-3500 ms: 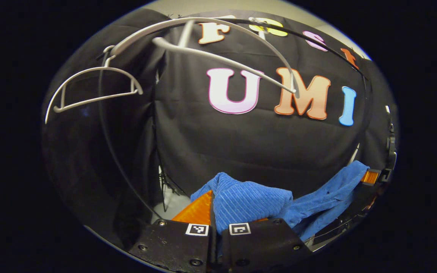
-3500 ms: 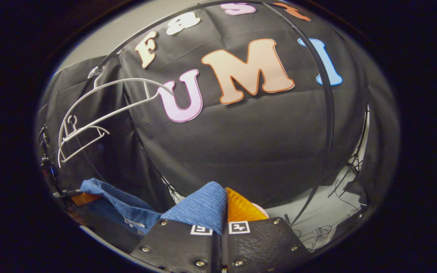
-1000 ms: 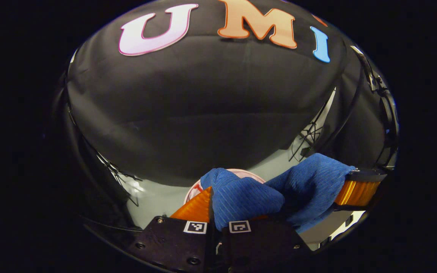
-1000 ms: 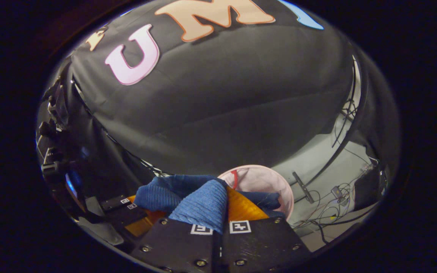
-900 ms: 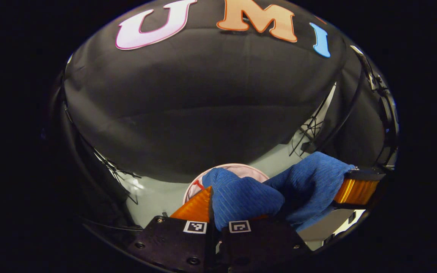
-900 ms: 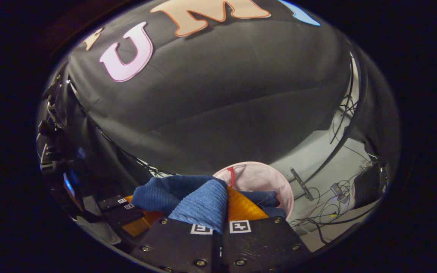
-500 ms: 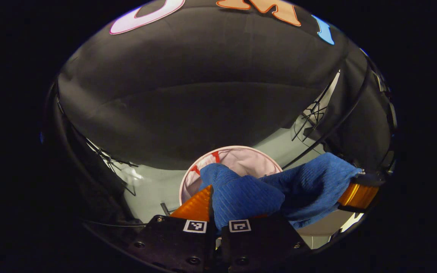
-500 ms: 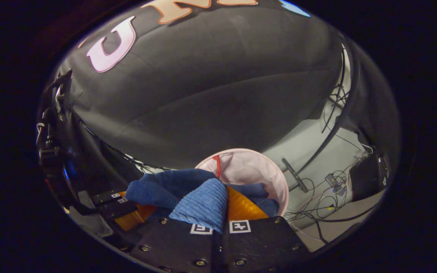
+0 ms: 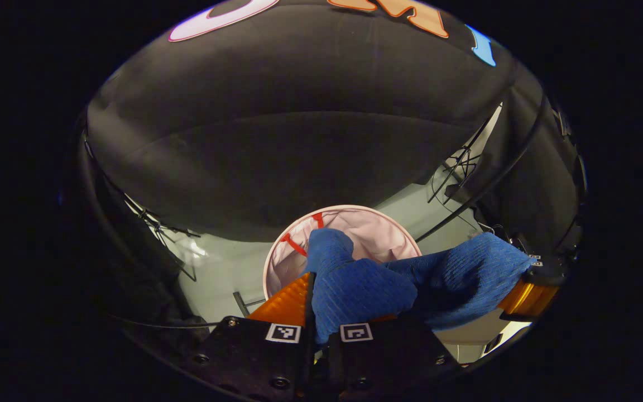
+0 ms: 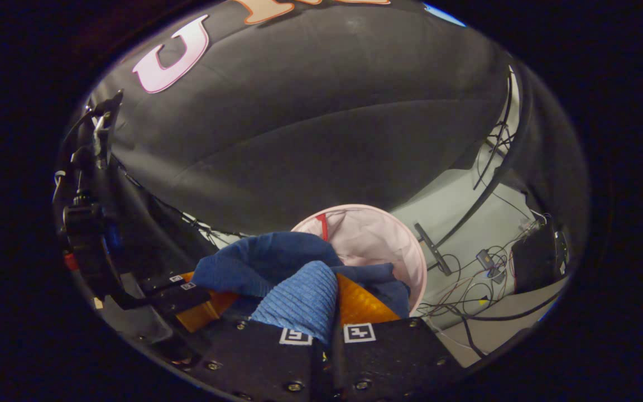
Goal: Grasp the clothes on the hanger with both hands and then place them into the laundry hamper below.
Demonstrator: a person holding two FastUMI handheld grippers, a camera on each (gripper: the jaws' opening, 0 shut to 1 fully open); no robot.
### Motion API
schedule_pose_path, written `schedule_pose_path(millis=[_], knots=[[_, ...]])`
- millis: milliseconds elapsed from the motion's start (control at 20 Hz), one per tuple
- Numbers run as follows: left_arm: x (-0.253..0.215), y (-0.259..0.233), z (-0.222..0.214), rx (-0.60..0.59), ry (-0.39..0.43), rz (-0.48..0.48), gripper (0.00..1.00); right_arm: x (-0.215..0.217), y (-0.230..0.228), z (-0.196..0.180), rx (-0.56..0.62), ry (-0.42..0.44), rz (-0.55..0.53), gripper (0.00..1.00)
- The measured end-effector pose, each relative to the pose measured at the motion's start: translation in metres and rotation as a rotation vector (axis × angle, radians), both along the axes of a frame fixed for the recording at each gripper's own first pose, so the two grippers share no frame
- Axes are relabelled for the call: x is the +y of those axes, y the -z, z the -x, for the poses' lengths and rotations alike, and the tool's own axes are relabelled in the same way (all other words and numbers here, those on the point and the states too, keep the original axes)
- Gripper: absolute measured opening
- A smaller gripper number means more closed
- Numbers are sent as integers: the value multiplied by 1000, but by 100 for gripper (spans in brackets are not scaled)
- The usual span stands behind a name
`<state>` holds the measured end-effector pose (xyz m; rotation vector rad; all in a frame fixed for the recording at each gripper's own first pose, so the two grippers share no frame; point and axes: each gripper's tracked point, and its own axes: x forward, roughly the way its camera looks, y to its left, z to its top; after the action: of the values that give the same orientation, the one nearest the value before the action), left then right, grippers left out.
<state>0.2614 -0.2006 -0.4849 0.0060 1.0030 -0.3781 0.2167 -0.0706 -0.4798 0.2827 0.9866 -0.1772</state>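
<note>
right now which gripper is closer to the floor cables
Right. In the right gripper view the cables lie to the right of the right gripper, past the hamper. The left gripper is on the opposite side, holding the cloth's other end.

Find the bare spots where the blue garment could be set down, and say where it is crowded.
The pink hamper is open, its far side bare. Grey floor left of it is free. Right of it, cables clutter the floor. The garment already overhangs the near rim.
</note>
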Motion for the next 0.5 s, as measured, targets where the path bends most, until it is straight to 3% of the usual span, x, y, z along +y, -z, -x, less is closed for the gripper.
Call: schedule_pose_path(millis=[150, 200, 250, 400, 450, 500], knots=[[4, -5, 4, 24, -20, 20, 16, 9, -13, 2, -8, -17, -3, 18], [4, -8, 3, 17, -26, 32, 18, 9, -19, 4, -15, -17, 3, 9], [6, -16, 6, 9, -29, 44, 30, 10, -26, 5, -23, -19, 8, 10], [11, -28, 10, -11, -34, 42, 43, 15, -49, 7, -66, -18, 3, 20], [12, -32, 15, -9, -35, 40, 65, 16, -57, 10, -81, -19, 8, 21], [13, -39, 18, -14, -40, 38, 63, 17, -65, 13, -91, -24, 12, 29]])
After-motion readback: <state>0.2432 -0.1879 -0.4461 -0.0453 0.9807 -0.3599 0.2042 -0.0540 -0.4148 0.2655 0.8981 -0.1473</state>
